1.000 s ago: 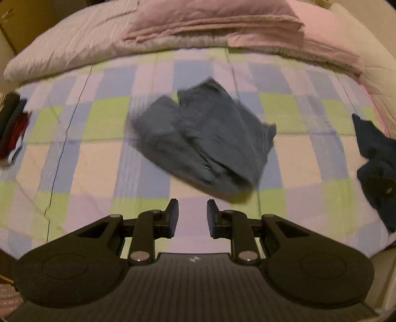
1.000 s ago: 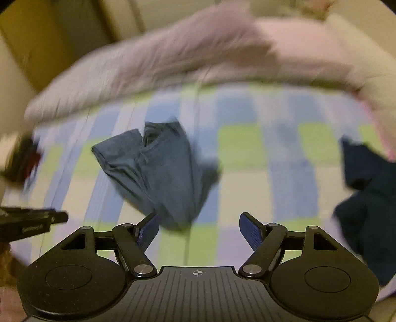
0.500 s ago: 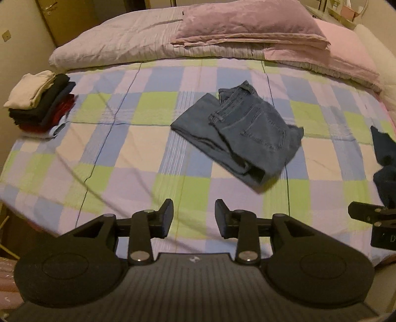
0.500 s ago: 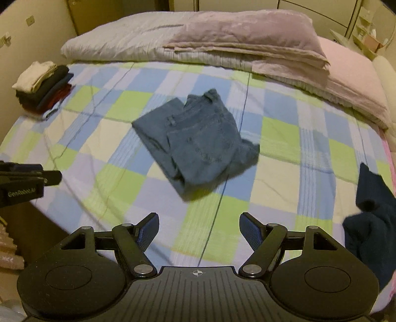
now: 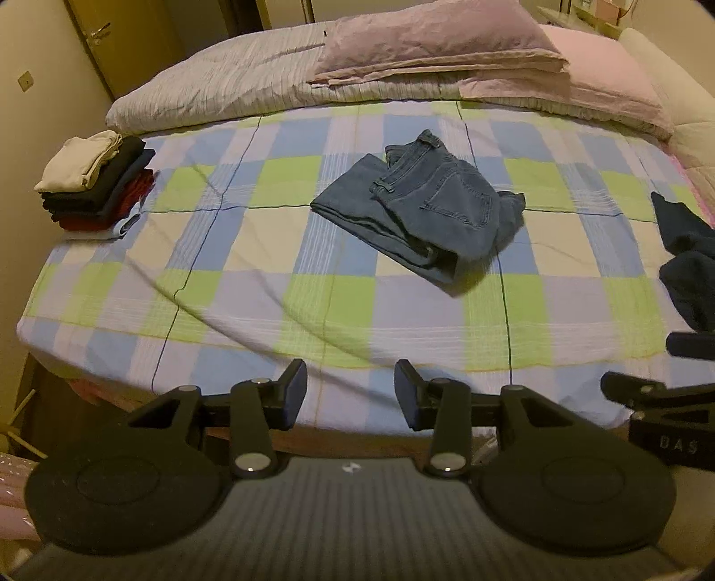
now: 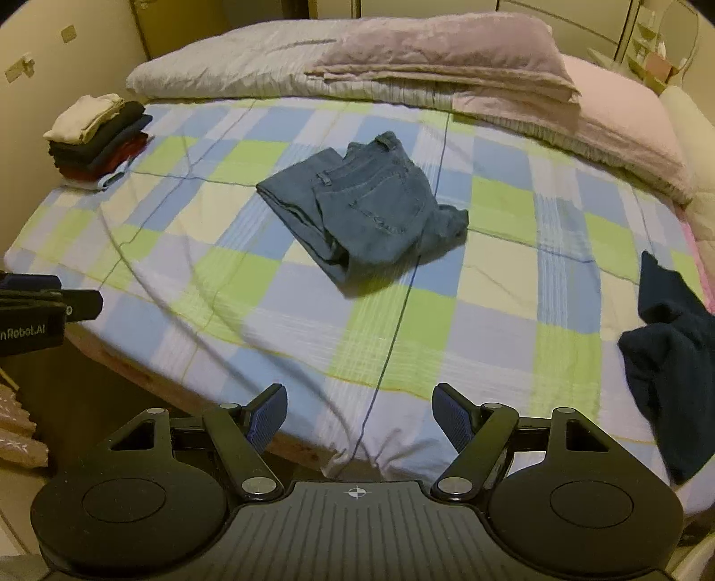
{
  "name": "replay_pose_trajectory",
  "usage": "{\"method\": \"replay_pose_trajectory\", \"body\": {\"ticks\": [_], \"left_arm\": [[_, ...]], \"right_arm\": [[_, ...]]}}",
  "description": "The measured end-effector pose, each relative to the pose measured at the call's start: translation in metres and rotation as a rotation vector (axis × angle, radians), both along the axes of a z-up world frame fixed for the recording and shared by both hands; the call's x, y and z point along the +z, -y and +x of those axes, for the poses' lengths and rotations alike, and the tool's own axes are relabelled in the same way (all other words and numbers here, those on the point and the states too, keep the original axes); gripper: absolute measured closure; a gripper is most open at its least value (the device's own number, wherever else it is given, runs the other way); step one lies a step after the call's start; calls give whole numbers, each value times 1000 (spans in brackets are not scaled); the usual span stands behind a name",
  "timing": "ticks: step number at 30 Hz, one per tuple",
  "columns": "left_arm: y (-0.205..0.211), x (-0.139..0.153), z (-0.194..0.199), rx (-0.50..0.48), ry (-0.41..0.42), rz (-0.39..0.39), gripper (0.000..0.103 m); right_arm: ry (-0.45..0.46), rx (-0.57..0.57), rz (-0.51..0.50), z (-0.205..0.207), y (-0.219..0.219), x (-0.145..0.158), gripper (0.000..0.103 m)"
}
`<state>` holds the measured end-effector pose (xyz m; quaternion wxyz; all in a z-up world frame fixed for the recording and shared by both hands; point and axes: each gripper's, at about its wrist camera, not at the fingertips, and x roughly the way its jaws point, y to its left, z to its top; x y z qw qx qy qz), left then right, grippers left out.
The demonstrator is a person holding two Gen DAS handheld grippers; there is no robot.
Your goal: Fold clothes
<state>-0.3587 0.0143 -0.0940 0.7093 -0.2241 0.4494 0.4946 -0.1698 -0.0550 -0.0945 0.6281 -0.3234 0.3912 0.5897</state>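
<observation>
Folded blue jeans (image 5: 424, 210) (image 6: 362, 214) lie in the middle of the checked bedspread (image 5: 232, 286) (image 6: 514, 286). A crumpled dark navy garment (image 5: 688, 263) (image 6: 670, 357) lies at the bed's right edge. Both grippers hang back over the bed's near edge, well short of the jeans. My left gripper (image 5: 351, 395) is open with nothing between its fingers. My right gripper (image 6: 359, 418) is open wider and also holds nothing. Each gripper shows at the side of the other's view.
A stack of folded clothes (image 5: 96, 178) (image 6: 96, 134), cream on top, sits at the bed's far left corner. Pillows and a folded mauve blanket (image 5: 438, 49) (image 6: 447, 58) line the far side. A door (image 5: 120, 40) stands at the back left.
Both grippers have pulled back from the jeans toward the near edge of the bed. The jeans stay folded where they were. The stack on the left has come into view.
</observation>
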Motion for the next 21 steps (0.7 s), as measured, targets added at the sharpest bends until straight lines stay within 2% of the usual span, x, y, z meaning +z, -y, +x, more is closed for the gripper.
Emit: {"method": "replay_pose_trajectory", "body": {"ticks": [5, 11, 16, 21], "left_arm": [[7, 6, 2, -11, 19, 21, 63], [-9, 4, 5, -23, 26, 29, 61], [-43, -4, 1, -20, 35, 19, 61], [-104, -20, -9, -31, 56, -13, 61]], "right_arm": [[26, -19, 41, 6, 7, 10, 28], [27, -37, 65, 12, -4, 13, 28], [29, -56, 79, 14, -35, 6, 28], [44, -87, 98, 12, -82, -9, 28]]}}
